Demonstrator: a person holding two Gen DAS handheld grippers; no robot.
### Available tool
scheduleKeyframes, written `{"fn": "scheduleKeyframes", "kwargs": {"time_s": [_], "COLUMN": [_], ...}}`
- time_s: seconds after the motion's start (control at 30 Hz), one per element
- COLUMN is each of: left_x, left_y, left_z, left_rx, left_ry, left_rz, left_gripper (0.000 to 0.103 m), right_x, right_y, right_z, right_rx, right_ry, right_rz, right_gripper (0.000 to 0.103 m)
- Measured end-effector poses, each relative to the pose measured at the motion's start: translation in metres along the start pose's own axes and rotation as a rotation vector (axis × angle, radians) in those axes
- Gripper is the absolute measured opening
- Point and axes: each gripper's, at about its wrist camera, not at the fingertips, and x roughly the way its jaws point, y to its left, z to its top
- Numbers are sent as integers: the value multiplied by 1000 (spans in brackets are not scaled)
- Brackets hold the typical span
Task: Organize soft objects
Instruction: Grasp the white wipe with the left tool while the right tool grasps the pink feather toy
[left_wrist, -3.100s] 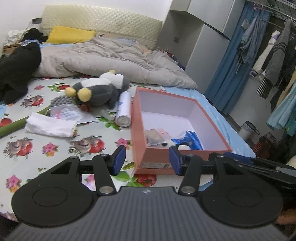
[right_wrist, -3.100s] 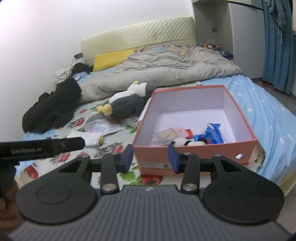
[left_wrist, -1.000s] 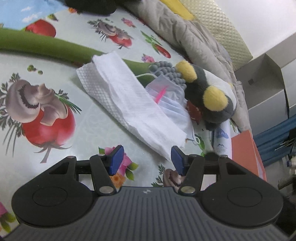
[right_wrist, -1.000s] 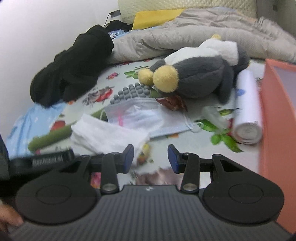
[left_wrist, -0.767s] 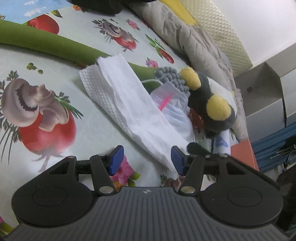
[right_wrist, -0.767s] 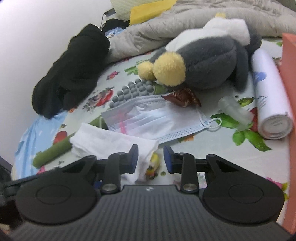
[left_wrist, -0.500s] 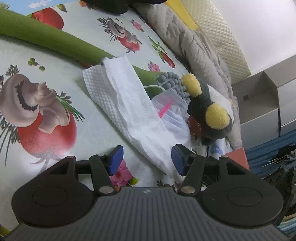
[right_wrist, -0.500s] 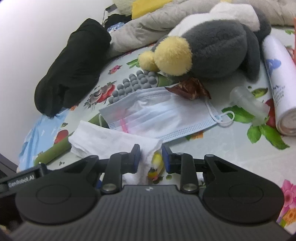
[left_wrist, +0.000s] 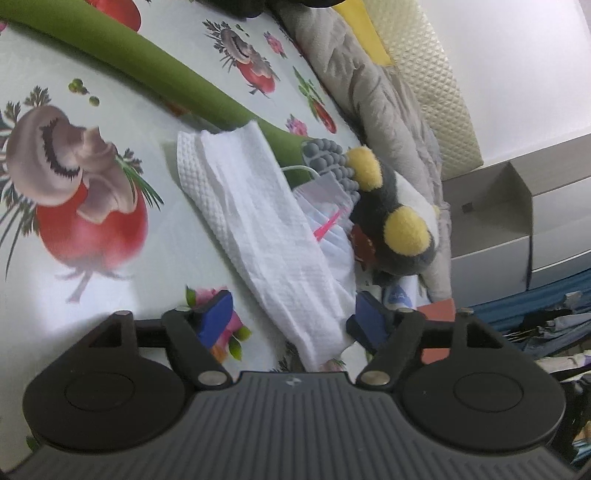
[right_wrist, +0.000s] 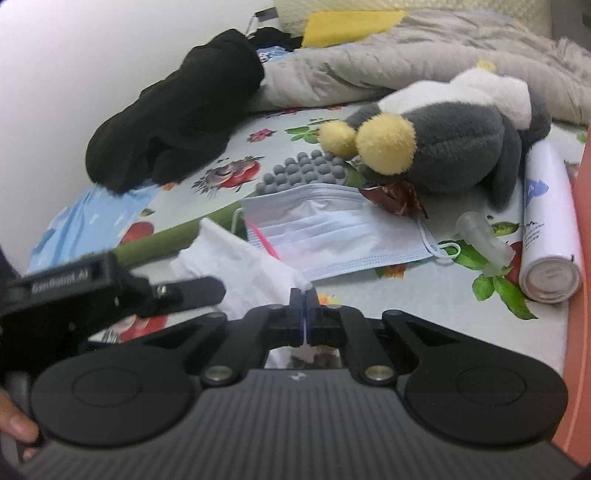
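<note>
White embossed paper towel pinched on the patterned bed sheet.
Its near corner is clamped by the right hand-held gripper, jaws closed; the left hand-held gripper is held wide open, straddling the towel's near end.

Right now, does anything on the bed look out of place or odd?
Yes. Among the soft things lie hard ones: a white spray can on its side beside the plush, and a clear cap loose next to it. A crumpled brown wrapper rests on the mask.
</note>
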Motion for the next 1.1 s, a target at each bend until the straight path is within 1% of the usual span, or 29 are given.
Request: {"fn": "scheduleKeyframes", "kwargs": {"time_s": [0.07,0.23,0.33,0.4,0.43,0.47,0.53,0.57,0.63,0.67,0.7,0.73,0.77,0.8,0.83,0.97,1.03,1.1], "left_x": [-4,-13,-17,-20,-21,-21,-22,-22,-22,-21,-21,-21,-20,-20,-20,-21,-21,-21], "left_y": [-2,-3,-1,1,1,2,4,6,7,8,8,8,7,7,6,5,6,6], "left_z": [-4,-10,-15,-20,-21,-22,-25,-26,-28,-29,-30,-32,-33,-33,-33,-34,-34,-34], "left_rx": [1,-13,-13,-8,-3,0,2,4,8,12,19,30,42,55,67,111,116,122], "left_ry": [2,7,17,20,23,27,36,40,49,51,53,53,52,52,50,38,39,38], "left_rz": [-13,-45,-38,-19,-15,-13,-3,3,15,19,25,39,50,59,70,117,119,122], "left_gripper": [78,78,77,77,73,71,61,58,45,43,34,21,17,10,8,6,6,6], "right_x": [-8,-25,-35,-40,-43,-45,-49,-51,-55,-57,-59,-60,-62,-63,-64,-70,-73,-75], "right_y": [6,21,31,39,44,47,55,58,62,64,66,66,67,67,67,59,54,50], "right_z": [-3,-16,-25,-31,-35,-39,-45,-47,-51,-53,-54,-54,-55,-55,-55,-50,-47,-44], "right_rx": [-29,-65,-90,-113,-123,-129,-142,-149,-160,-163,-167,-172,-177,-181,-184,-147,-126,-121], "right_ry": [-3,14,25,34,40,46,60,64,72,75,78,79,79,80,81,88,82,66], "right_rz": [-4,23,44,58,68,80,105,113,127,131,136,138,136,131,125,95,77,37], "right_gripper": [5,5,5,5,5,5,5,5,5,5,5,5,6,7,7,7,8,9]}}
